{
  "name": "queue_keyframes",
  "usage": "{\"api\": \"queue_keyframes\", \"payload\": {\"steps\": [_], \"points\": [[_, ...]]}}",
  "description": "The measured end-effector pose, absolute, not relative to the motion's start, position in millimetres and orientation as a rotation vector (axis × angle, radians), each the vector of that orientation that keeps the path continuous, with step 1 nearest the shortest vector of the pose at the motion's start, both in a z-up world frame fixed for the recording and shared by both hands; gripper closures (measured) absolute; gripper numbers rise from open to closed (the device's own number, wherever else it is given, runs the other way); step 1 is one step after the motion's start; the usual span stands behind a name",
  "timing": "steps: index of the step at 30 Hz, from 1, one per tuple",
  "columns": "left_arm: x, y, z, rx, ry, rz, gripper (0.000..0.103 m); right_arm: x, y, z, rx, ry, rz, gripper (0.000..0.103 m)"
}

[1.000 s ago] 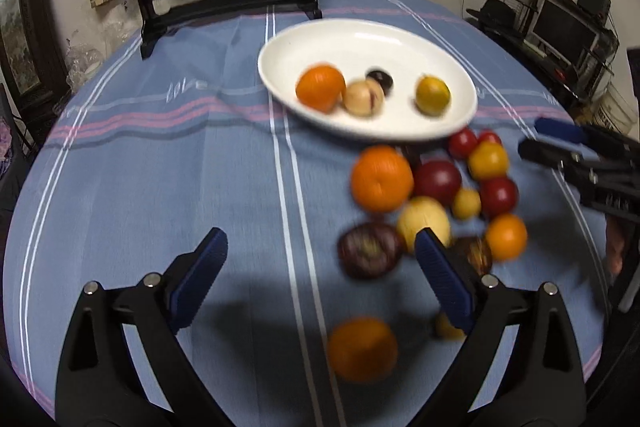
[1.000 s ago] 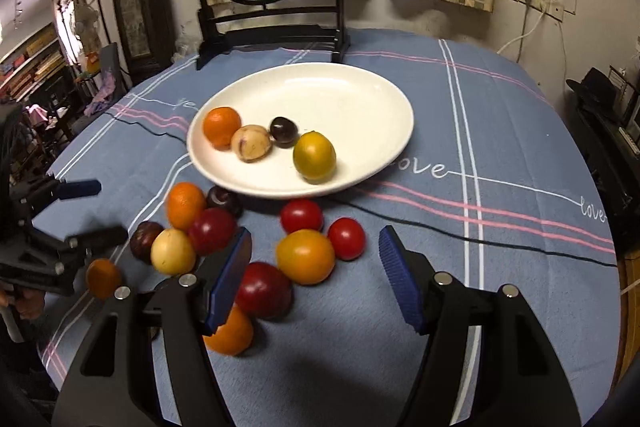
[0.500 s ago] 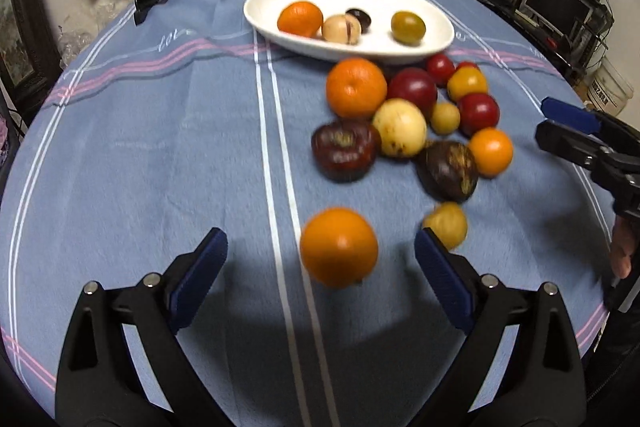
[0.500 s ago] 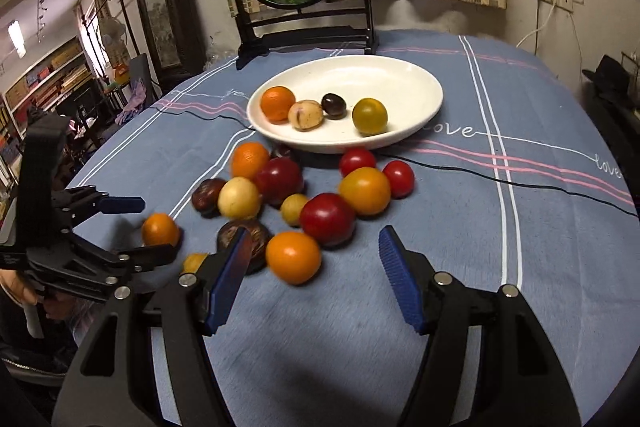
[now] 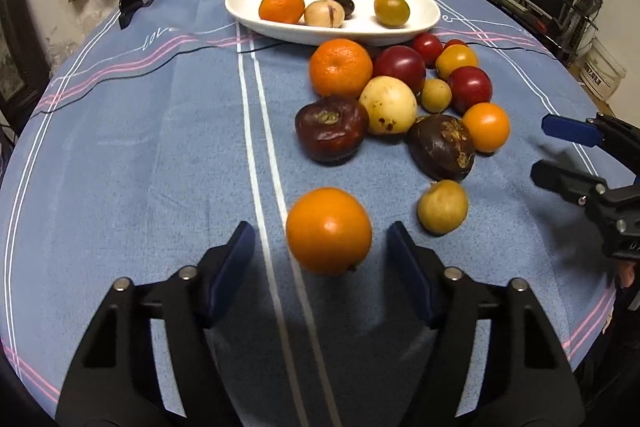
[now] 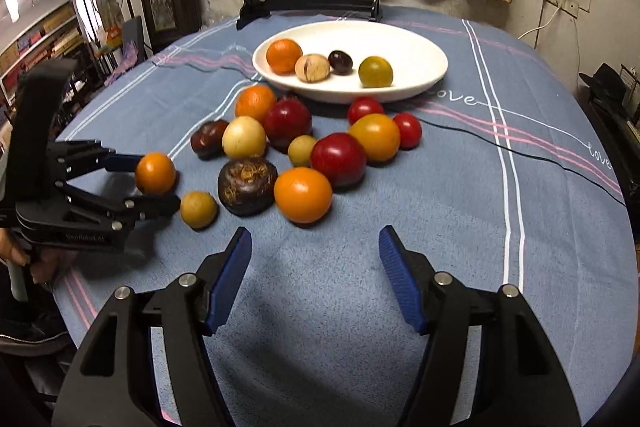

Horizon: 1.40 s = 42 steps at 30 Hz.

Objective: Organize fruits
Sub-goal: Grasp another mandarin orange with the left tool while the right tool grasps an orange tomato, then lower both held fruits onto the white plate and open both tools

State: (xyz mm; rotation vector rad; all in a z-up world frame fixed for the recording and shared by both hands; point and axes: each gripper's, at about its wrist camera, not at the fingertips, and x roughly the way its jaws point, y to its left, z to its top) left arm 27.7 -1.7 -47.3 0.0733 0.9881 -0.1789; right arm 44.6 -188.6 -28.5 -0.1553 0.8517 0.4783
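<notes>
Left gripper (image 5: 322, 247) jaws just closing around orange (image 5: 329, 231), gap left, near table's front edge; right gripper (image 6: 316, 251) half-open, empty; dish (image 5: 424, 23) awaits fruit.

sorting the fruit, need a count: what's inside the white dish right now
Four pieces lie in the white dish: an orange, a pale tan fruit, a small dark plum and a yellow-green fruit. The rest of the dish is bare; nothing hides behind them.
</notes>
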Motion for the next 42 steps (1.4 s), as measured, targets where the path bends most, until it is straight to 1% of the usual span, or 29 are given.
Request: {"api": "queue_keyframes", "payload": {"steps": [1,2,3,4,11,12,13,14,19,23,27,30,35,40,41,42], "points": [[29,-1,-47,0.071,0.985,-0.184,0.039,46,-186,-30,-0.166,0.857,0.477,0.036],[31,-1,-46,0.069,0.979,-0.186,0.048,46,-184,-31,-0.170,0.862,0.476,0.036],[32,0,-46,0.068,0.976,-0.182,0.055,48,-181,-32,-0.173,0.868,0.476,0.036],[35,1,-44,0.054,0.972,-0.195,0.065,50,-178,-33,-0.173,0.875,0.474,0.036],[38,0,-44,0.046,0.975,-0.205,0.064,75,-157,-41,-0.212,0.908,0.413,0.037],[38,1,-44,0.042,0.977,-0.209,0.064,78,-156,-41,-0.215,0.904,0.402,0.042],[39,2,-43,0.041,0.978,-0.213,0.064,79,-155,-39,-0.215,0.895,0.400,0.057],[40,2,-43,0.043,0.978,-0.216,0.064,79,-155,-39,-0.208,0.894,0.418,0.066],[48,8,-32,0.050,0.954,-0.220,0.064,70,-158,-29,-0.197,0.868,0.444,0.066],[67,10,-5,0.044,0.902,-0.240,0.064,66,-167,-5,-0.151,0.801,0.456,0.066],[95,0,21,0.037,0.842,-0.267,0.064,84,-165,18,-0.125,0.732,0.416,0.066],[124,-7,30,0.021,0.822,-0.240,0.064,109,-158,26,-0.099,0.715,0.390,0.066],[169,-13,18,-0.023,0.864,-0.204,0.064,155,-144,23,-0.112,0.755,0.385,0.066],[189,-14,-2,-0.021,0.895,-0.163,0.063,186,-143,-5,-0.082,0.827,0.366,0.066],[190,-14,-5,-0.011,0.893,-0.159,0.058,189,-144,-9,-0.076,0.838,0.368,0.065],[191,-15,-7,0.001,0.882,-0.154,0.053,192,-145,-14,-0.064,0.854,0.369,0.062]]}}
